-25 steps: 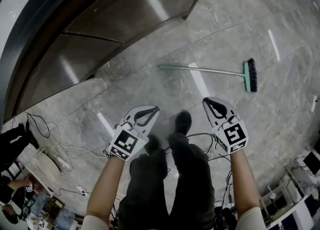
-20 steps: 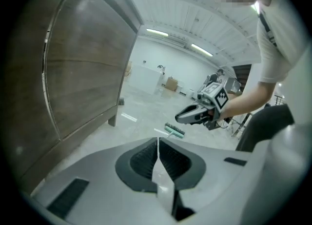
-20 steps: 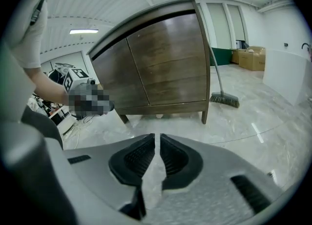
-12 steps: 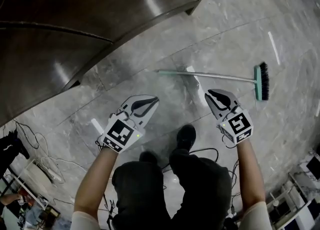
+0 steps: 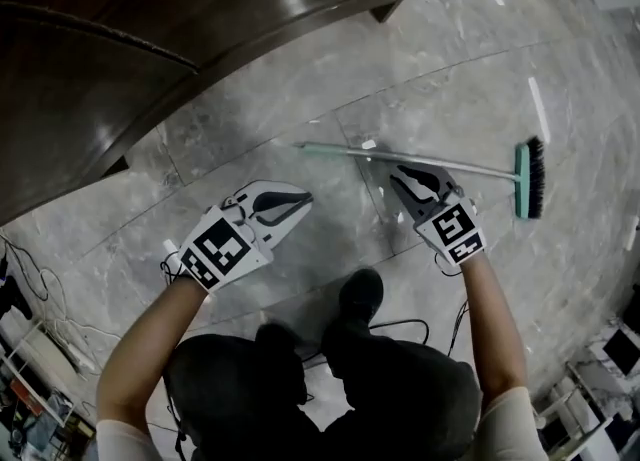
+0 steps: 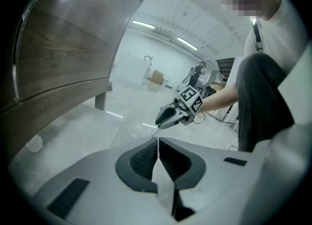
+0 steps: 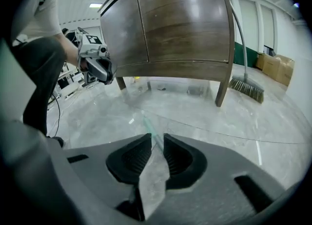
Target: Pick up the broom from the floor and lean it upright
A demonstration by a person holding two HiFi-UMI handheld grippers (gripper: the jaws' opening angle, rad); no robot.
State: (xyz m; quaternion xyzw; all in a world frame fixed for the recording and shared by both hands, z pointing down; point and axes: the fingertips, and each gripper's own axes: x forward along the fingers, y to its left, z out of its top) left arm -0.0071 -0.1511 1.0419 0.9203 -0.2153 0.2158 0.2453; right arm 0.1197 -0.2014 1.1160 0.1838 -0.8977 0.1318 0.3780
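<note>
We see the broom [image 5: 430, 160] lying flat on the grey floor [image 5: 250, 139] in the upper middle of the head view. Its long axis runs almost straight across the frame, sloping slightly down to the right. The green grip end points left and the brush head [image 5: 527, 179] sits at the far right, set crosswise to the handle with its dark bristles facing right.

Our right gripper [image 5: 400, 175] hangs just below the handle in the frame, near its middle, tips aimed up and left at it. In the right gripper view [image 7: 156, 143] its jaws stand a little apart and are opening. A blurred green length of the handle shows through the gap, on the floor beyond the tips, and the pads press on nothing.

Our left gripper [image 5: 300, 199] is at centre left, well apart from the broom, tips pointing right. In its own view [image 6: 157, 143] the jaws meet at the tips with nothing between them, and the right gripper [image 6: 178, 112] shows beyond, in mid frame.

A dark wooden cabinet [image 5: 150, 9] fills the upper left of the head view. In the right gripper view a second broom [image 7: 246, 88] stands upright by the cabinet's leg at the right, bristles on the floor, and the left gripper [image 7: 95, 65] shows at the left
</note>
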